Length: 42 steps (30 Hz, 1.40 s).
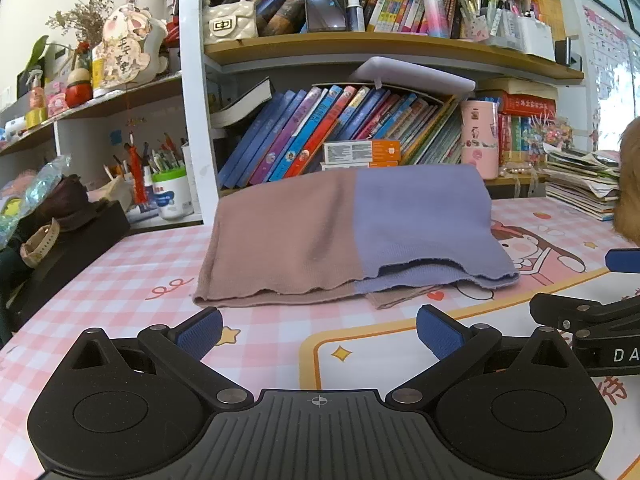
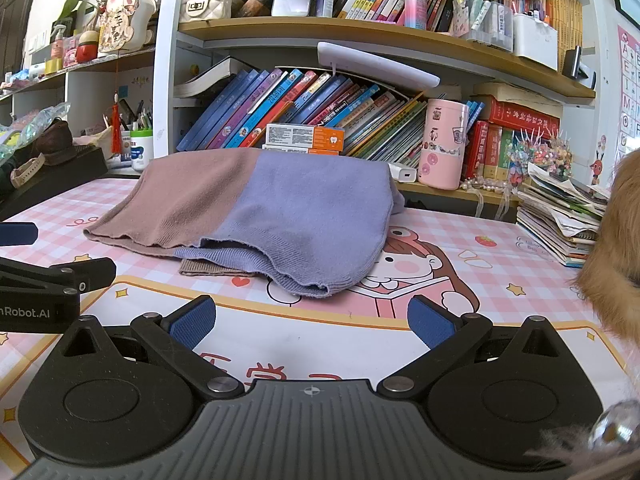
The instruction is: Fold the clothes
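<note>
A folded knit garment, half mauve-brown and half lavender, lies on the pink checked table cover. It also shows in the right wrist view. My left gripper is open and empty, just short of the garment's near hem. My right gripper is open and empty, a little in front of the lavender corner. The right gripper shows at the right edge of the left wrist view; the left gripper shows at the left edge of the right wrist view.
A bookshelf full of books stands behind the table. A pink cup and a pile of magazines stand at the back right. A black box sits at the left. Something tan and furry is at the right.
</note>
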Each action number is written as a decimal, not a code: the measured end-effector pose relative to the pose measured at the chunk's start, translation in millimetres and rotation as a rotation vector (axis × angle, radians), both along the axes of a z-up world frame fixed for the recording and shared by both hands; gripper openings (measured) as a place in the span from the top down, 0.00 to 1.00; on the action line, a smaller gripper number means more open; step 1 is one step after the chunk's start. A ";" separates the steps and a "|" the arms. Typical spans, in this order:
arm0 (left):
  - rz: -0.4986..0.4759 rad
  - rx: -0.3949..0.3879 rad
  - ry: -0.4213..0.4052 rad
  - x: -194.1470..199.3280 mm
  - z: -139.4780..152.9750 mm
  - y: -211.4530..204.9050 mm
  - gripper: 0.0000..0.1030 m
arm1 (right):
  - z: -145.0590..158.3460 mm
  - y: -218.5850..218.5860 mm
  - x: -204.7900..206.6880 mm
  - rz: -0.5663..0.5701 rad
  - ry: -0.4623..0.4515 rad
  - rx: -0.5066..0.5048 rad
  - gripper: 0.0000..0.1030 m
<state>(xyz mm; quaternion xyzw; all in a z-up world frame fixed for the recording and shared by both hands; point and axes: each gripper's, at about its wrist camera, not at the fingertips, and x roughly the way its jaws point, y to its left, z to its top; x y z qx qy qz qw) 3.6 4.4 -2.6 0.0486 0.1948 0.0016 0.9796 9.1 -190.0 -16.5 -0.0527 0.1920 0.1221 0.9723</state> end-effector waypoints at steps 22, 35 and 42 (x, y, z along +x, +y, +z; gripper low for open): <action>-0.016 -0.094 0.022 3.7 -0.5 14.0 0.00 | 0.2 -2.8 1.7 0.016 0.014 0.023 0.00; -0.081 -0.122 0.087 14.8 -3.2 14.8 0.00 | 0.4 -23.8 30.2 0.158 0.137 0.186 0.00; -0.196 -0.126 0.164 17.4 -11.3 5.8 0.00 | 25.8 -68.2 115.5 0.120 0.181 0.382 0.01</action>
